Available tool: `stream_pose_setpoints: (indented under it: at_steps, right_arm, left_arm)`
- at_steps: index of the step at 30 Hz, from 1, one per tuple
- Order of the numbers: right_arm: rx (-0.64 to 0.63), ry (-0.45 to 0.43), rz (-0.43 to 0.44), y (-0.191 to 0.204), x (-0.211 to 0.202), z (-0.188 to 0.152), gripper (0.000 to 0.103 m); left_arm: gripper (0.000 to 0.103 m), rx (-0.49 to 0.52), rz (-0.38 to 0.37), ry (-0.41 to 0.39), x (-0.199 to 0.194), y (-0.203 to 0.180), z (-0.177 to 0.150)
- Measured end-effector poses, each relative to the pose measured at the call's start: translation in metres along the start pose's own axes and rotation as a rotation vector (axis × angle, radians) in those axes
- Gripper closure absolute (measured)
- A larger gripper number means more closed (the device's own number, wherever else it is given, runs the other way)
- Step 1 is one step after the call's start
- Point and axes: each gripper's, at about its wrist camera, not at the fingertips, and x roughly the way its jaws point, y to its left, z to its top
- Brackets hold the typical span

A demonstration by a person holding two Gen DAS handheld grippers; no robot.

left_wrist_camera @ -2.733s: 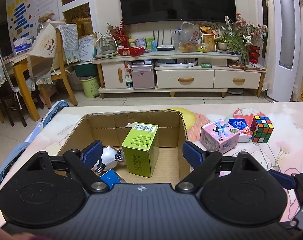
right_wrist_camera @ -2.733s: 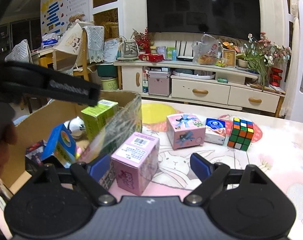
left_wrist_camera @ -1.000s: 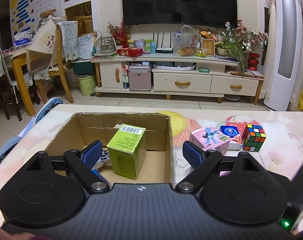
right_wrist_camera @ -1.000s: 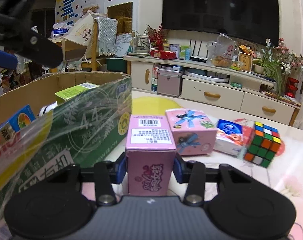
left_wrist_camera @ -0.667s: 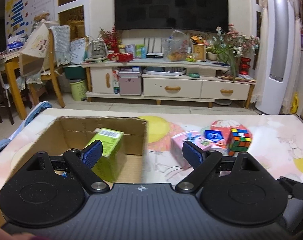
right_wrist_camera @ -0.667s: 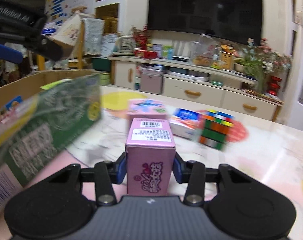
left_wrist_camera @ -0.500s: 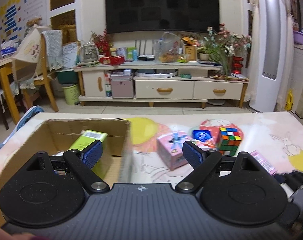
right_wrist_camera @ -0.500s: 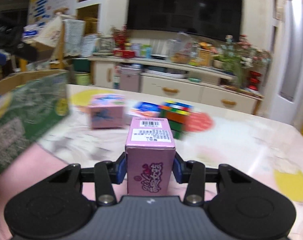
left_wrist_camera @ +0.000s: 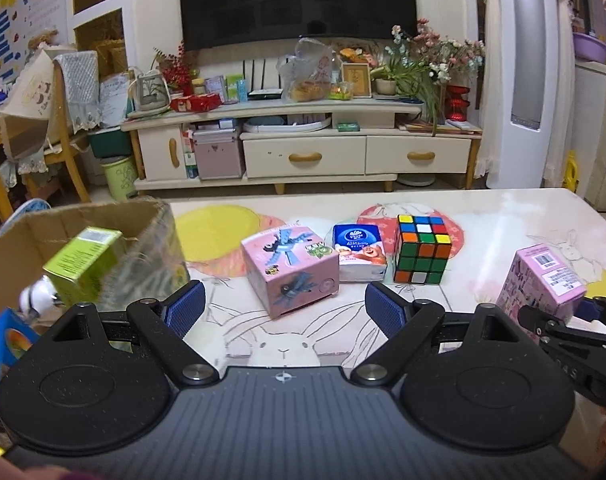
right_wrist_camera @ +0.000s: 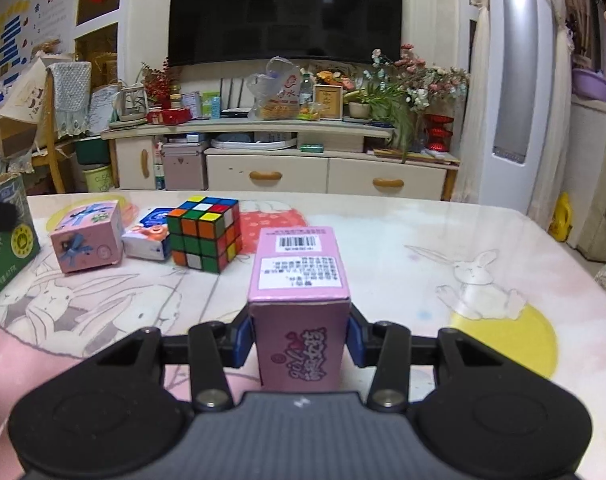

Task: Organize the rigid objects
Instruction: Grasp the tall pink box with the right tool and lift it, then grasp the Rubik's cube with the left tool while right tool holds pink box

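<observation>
Between the gaping left gripper [left_wrist_camera: 285,308] fingers lies the pink cube box [left_wrist_camera: 290,271], just ahead, while the right gripper [right_wrist_camera: 299,340] clamps the tall pink carton [right_wrist_camera: 299,300]

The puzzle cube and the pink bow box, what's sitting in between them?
A small blue-and-white tissue pack lies between the puzzle cube and the pink bow box; both wrist views show it.

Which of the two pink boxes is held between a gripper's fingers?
The taller pink box with the barcode label, clamped by the right gripper. The cube-shaped pink box sits free on the table.
</observation>
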Motion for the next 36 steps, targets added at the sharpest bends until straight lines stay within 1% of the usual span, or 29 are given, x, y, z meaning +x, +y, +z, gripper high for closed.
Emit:
stream_pose_setpoints:
  at_steps: [3, 7, 8, 10, 11, 15, 17, 19, 22, 29, 31, 33, 34, 35, 36]
  right_arm:
    - [0.002, 0.004, 0.028, 0.000, 0.002, 0.002, 0.054]
    - [0.004, 0.013, 0.034, -0.005, 0.006, 0.003, 0.051]
    - [0.011, 0.016, 0.036, -0.007, 0.006, 0.004, 0.047]
    - [0.028, 0.019, 0.043, -0.011, 0.007, 0.004, 0.039]
    - [0.033, 0.018, 0.043, -0.013, 0.007, 0.005, 0.038]
    - [0.027, 0.028, 0.024, -0.020, 0.010, 0.005, 0.037]
    - [0.039, 0.038, 0.025, -0.025, 0.011, 0.003, 0.033]
    - [0.047, 0.045, 0.021, -0.030, 0.012, 0.002, 0.030]
    - [0.064, 0.052, 0.027, -0.036, 0.013, 0.003, 0.030]
    - [0.087, 0.060, 0.043, -0.042, 0.015, 0.005, 0.028]
    - [0.090, 0.058, 0.046, -0.043, 0.015, 0.006, 0.027]
    - [0.096, 0.059, 0.048, -0.044, 0.015, 0.006, 0.025]
    - [0.098, 0.061, 0.050, -0.044, 0.015, 0.007, 0.025]
    - [0.098, 0.062, 0.049, -0.044, 0.016, 0.007, 0.025]
    - [0.098, 0.063, 0.048, -0.044, 0.016, 0.007, 0.025]
  left_arm:
    - [0.000, -0.029, 0.008, 0.011, 0.014, -0.005, -0.003]
    - [0.000, -0.042, 0.040, 0.013, 0.031, -0.016, -0.003]
    - [0.000, -0.043, 0.041, 0.006, 0.033, -0.020, -0.003]
    - [0.000, -0.046, 0.018, -0.012, 0.037, -0.028, -0.001]
    - [0.000, -0.046, 0.001, -0.017, 0.039, -0.033, 0.000]
    - [0.000, 0.001, -0.063, -0.038, 0.052, -0.058, 0.002]
    - [0.000, 0.033, -0.092, -0.040, 0.059, -0.069, 0.004]
    - [0.000, 0.057, -0.111, -0.043, 0.068, -0.080, 0.007]
    - [0.000, 0.079, -0.139, -0.040, 0.080, -0.094, 0.012]
    - [0.001, 0.144, -0.140, -0.039, 0.107, -0.125, 0.021]
    - [0.008, 0.164, -0.130, -0.030, 0.115, -0.130, 0.021]
    - [0.018, 0.164, -0.121, -0.018, 0.122, -0.128, 0.022]
    - [0.019, 0.160, -0.119, -0.009, 0.126, -0.127, 0.022]
    - [0.022, 0.151, -0.121, -0.002, 0.128, -0.126, 0.023]
    - [0.030, 0.142, -0.124, 0.002, 0.130, -0.125, 0.023]
